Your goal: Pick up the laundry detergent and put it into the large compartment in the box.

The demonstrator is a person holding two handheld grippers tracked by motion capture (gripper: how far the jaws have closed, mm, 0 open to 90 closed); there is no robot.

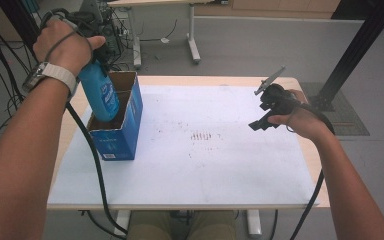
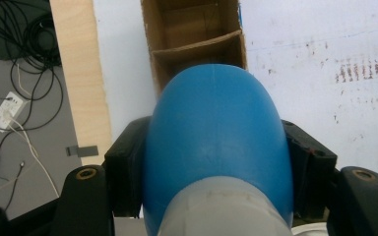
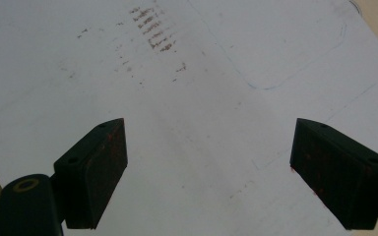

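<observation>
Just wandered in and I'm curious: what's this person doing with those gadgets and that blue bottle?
A person holds a two-jaw gripper in each hand at a table. The left gripper is clamped on a blue bottle, holding it neck-up with its lower end inside the near compartment of a divided blue cardboard box. That box stands at the left edge of the white sheet covering the table. The far compartment looks empty. The right gripper hovers over the sheet's right side, jaws open, holding nothing.

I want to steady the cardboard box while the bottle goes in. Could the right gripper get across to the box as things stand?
Probably yes. The right gripper hangs open over the white sheet, with bare sheet between it and the box. The left gripper with the blue bottle crowds the box's top, so its near side looks easier.
</observation>
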